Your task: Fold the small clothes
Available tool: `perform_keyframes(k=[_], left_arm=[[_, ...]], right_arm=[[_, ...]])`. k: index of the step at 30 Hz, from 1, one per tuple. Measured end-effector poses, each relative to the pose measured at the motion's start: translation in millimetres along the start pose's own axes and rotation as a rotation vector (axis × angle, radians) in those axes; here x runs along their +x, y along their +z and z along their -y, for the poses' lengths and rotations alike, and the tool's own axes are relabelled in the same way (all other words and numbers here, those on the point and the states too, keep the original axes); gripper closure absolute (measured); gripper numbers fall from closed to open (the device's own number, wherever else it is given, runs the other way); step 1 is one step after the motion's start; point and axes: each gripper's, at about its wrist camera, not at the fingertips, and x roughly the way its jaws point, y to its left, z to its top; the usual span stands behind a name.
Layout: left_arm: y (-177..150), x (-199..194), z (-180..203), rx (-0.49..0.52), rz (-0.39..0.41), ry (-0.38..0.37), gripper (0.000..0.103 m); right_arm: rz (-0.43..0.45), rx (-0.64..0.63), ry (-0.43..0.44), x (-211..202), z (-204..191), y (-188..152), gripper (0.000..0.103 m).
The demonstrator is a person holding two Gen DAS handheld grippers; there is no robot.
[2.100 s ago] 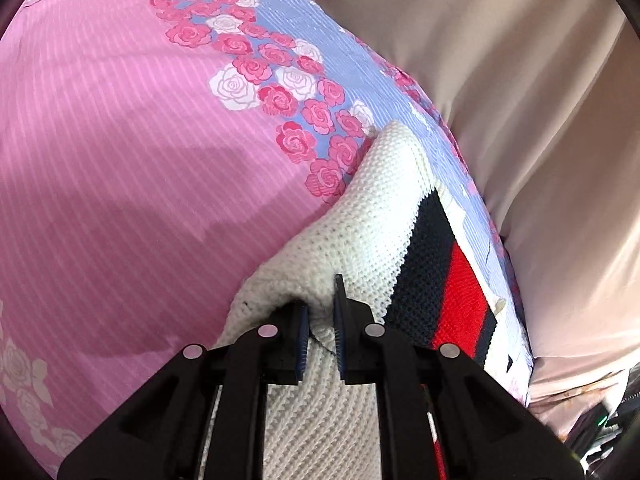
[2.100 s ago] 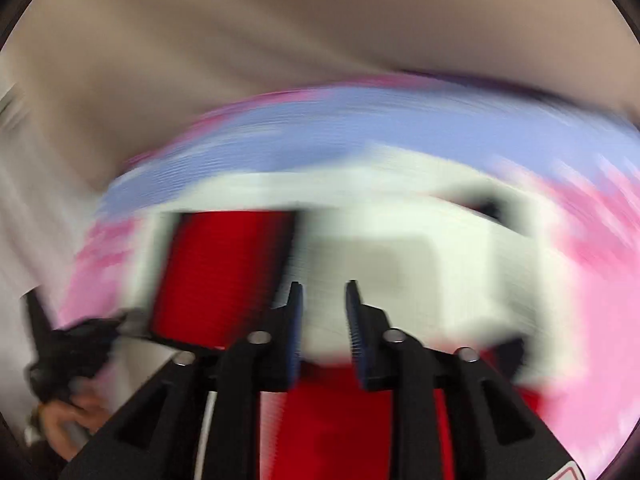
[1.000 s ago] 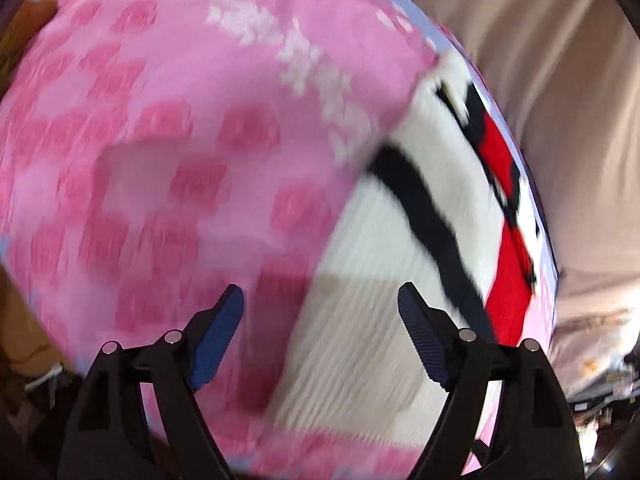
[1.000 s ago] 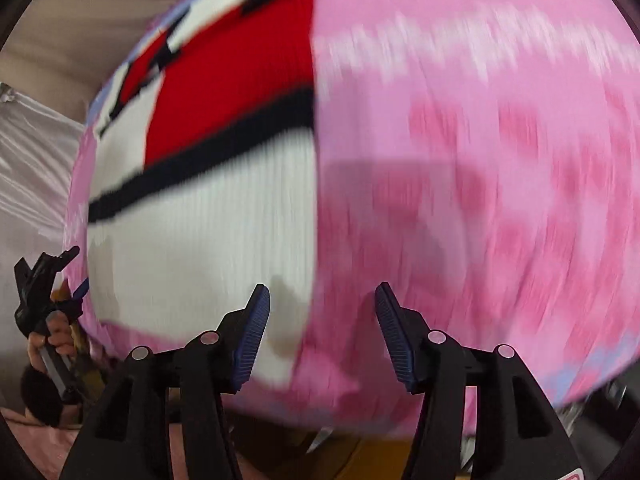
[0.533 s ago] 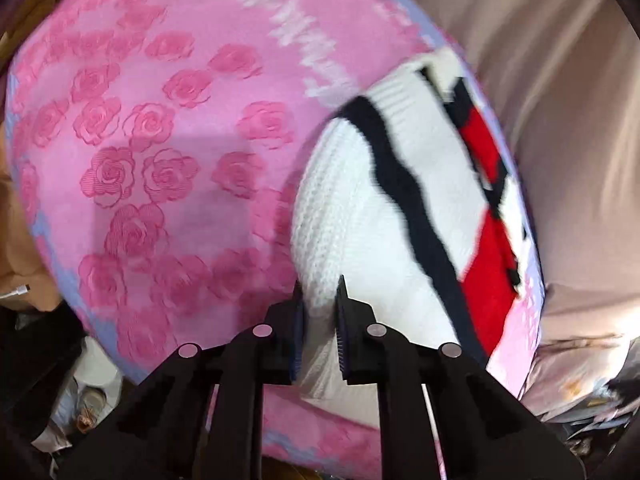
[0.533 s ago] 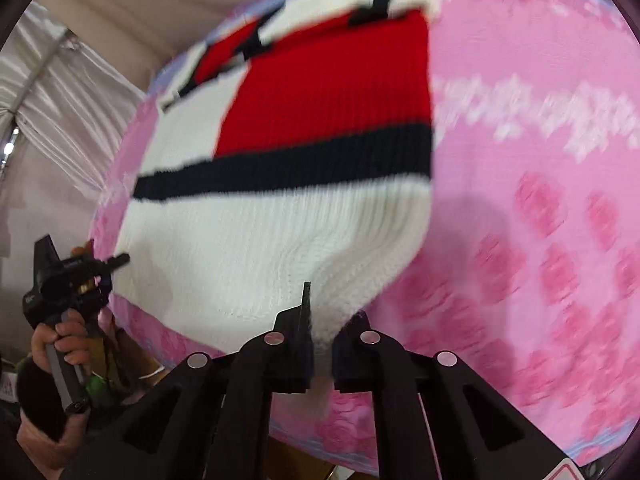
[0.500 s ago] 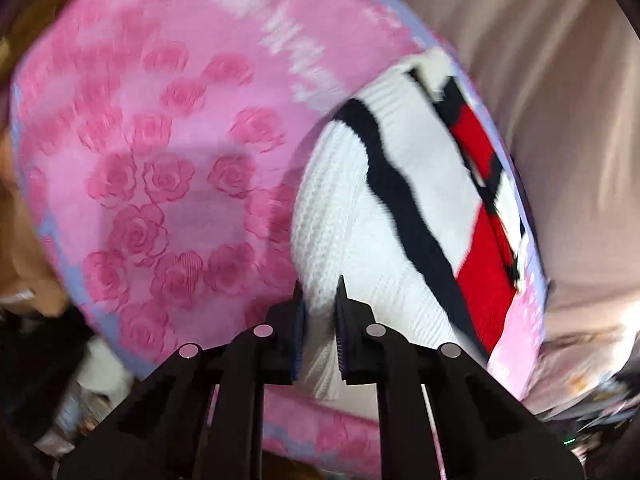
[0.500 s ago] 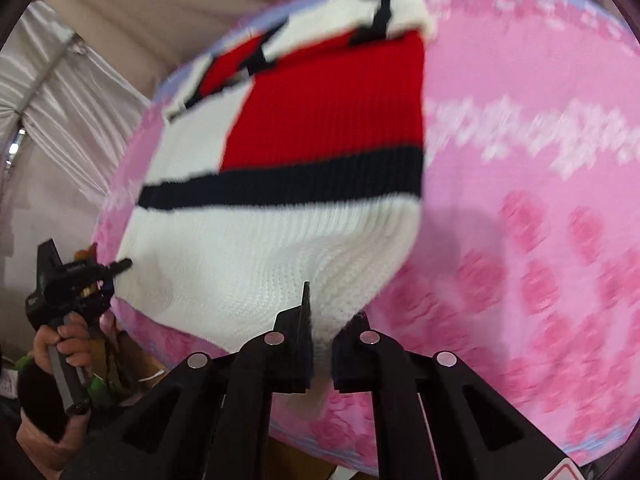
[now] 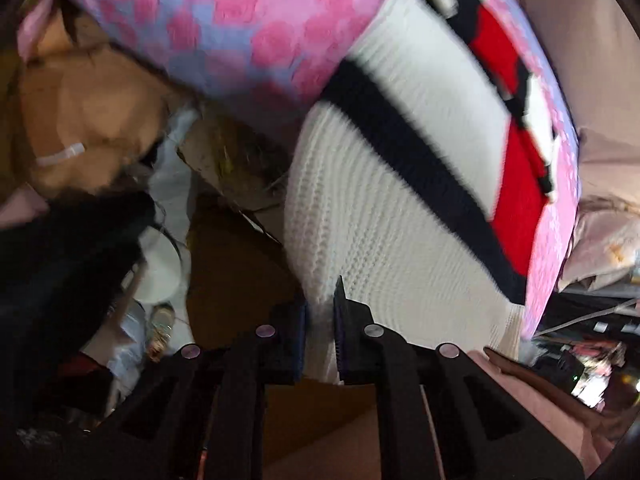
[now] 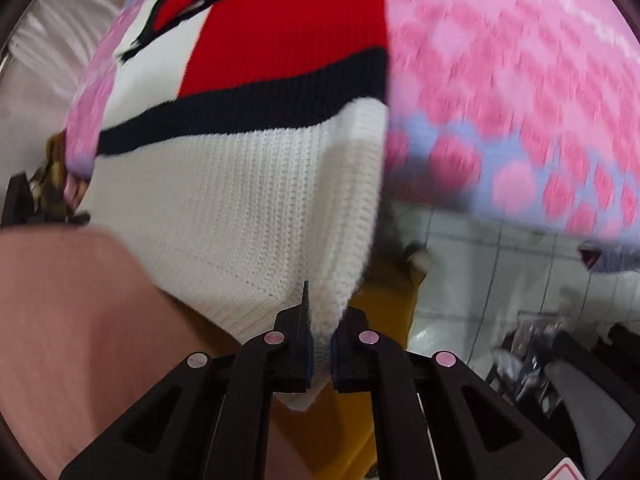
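Observation:
A small white knit sweater with a navy stripe and red panels lies on the pink rose-print bed cover, its white hem drawn past the bed's near edge. My left gripper is shut on the hem's left corner. My right gripper is shut on the hem's right corner of the sweater, which hangs off the cover. The far end of the sweater stays on the bed.
Below the bed edge on the left are a brown cardboard box and dark clutter. On the right is a white tiled floor with yellow cloth. A beige wall is behind the bed. Pink fabric is close below.
Both grippers opened, then shut on the sweater's hem corners and pulled it back toward the bed's near edge. The hem now hangs past the edge and the floor shows.

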Motion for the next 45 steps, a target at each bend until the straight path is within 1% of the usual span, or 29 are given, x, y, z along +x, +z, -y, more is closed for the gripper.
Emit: perform_keyframes(k=[1,3,4,5,7,10,11,13,14,16,18,19,20,21,22,23,24,25,27,29,31,35,38,40,41,42,43,44,45], left_arm=[[1.3,-11.7,9.1,0.037,0.024,-0.008,0.093],[19.7,-38.3,36.8,0.1,0.121,-0.044,0.093],[34.6,-46.7,51.5,0.126,0.163,-0.081,0.093],[47.5,-52.6,60.6,0.152,0.204,-0.091,0.093],[75.5,-57.4,84.3,0.202,0.305,-0.087,0.092],[131.6,-49.0,111.5,0.2,0.402,-0.098,0.092],[154.4,-39.5,120.4,0.177,0.422,-0.081,0.092],[180.6,-22.2,133.0,0.17,0.451,-0.046,0.092],[190.5,-12.4,139.4,0.168,0.468,-0.015,0.091],[204.5,8.9,144.0,0.16,0.468,0.011,0.087],[209.5,18.2,140.1,0.135,0.475,0.033,0.081],[208.7,20.0,137.9,0.111,0.504,0.042,0.077],[207.1,17.2,131.5,0.105,0.531,0.04,0.068],[202.3,9.8,128.6,0.108,0.575,0.037,0.055],[196.0,0.4,127.2,0.123,0.613,0.036,0.049],[192.9,-6.0,125.2,0.136,0.636,0.036,0.037],[184.5,-15.4,120.0,0.152,0.668,0.021,0.029],[178.3,-23.3,114.9,0.166,0.691,-0.005,0.027],[172.0,-26.4,108.7,0.192,0.689,-0.024,0.02],[172.5,-19.7,106.2,0.21,0.657,0.003,0.02],[177.2,-10.2,110.1,0.219,0.64,0.041,0.02],[201.5,3.1,137.5,0.28,0.63,0.062,0.02],[235.7,22.8,160.3,0.332,0.557,0.096,0.02],[253.9,37.7,166.9,0.327,0.511,0.131,0.02],[259.8,44.4,168.1,0.327,0.488,0.14,0.029],[265.4,52.3,169.3,0.331,0.456,0.155,0.05],[267.0,55.2,170.4,0.342,0.449,0.176,0.059],[265.8,52.7,170.8,0.353,0.461,0.173,0.089],[264.1,47.8,169.7,0.359,0.458,0.14,0.092]], right_arm=[[0.004,-0.009,0.021,-8.8,-4.9,-1.2,0.098],[0.081,-0.022,0.054,-34.5,-12.0,15.2,0.098],[0.145,-0.006,0.085,-50.4,-10.7,28.4,0.098],[0.226,0.017,0.136,-68.3,-7.8,49.7,0.098],[0.361,0.06,0.183,-88.8,0.2,84.3,0.098],[0.516,0.146,0.268,-97.4,21.7,140.0,0.098],[0.543,0.172,0.262,-93.2,24.5,159.5,0.098],[0.549,0.24,0.267,-77.2,40.7,193.7,0.097],[0.545,0.273,0.277,-63.8,35.7,209.6,0.097],[0.543,0.349,0.293,-43.2,51.4,237.5,0.095],[0.555,0.4,0.292,-31.7,54.8,245.2,0.089],[0.566,0.425,0.297,-30.2,57.2,246.9,0.089],[0.585,0.442,0.313,-31.5,57.5,246.5,0.088],[0.617,0.459,0.334,-36.6,59.6,244.5,0.082],[0.654,0.465,0.337,-44.4,61.1,238.5,0.071],[0.689,0.46,0.323,-52.2,62.1,231.7,0.065],[0.717,0.444,0.302,-58.8,60.7,223.6,0.052],[0.739,0.411,0.267,-64.9,57.9,214.8,0.045],[0.75,0.35,0.206,-67.8,51.1,201.5,0.042],[0.736,0.289,0.127,-61.5,42.0,190.5,0.04],[0.695,0.227,0.045,-47.3,31.9,191.9,0.039],[0.638,0.143,-0.064,-29.9,19.2,228.7,0.039],[0.624,0.128,-0.101,-27.1,17.7,262.0,0.035],[0.606,0.14,-0.133,-21.5,22.1,288.8,0.034],[0.593,0.148,-0.147,-18.4,23.7,296.7,0.034],[0.572,0.161,-0.155,-12.7,26.8,306.1,0.034],[0.55,0.172,-0.137,-6.6,30.3,312.6,0.046],[0.531,0.182,-0.107,-2.0,32.8,315.5,0.063],[0.513,0.187,-0.074,0.4,33.3,315.1,0.097]])
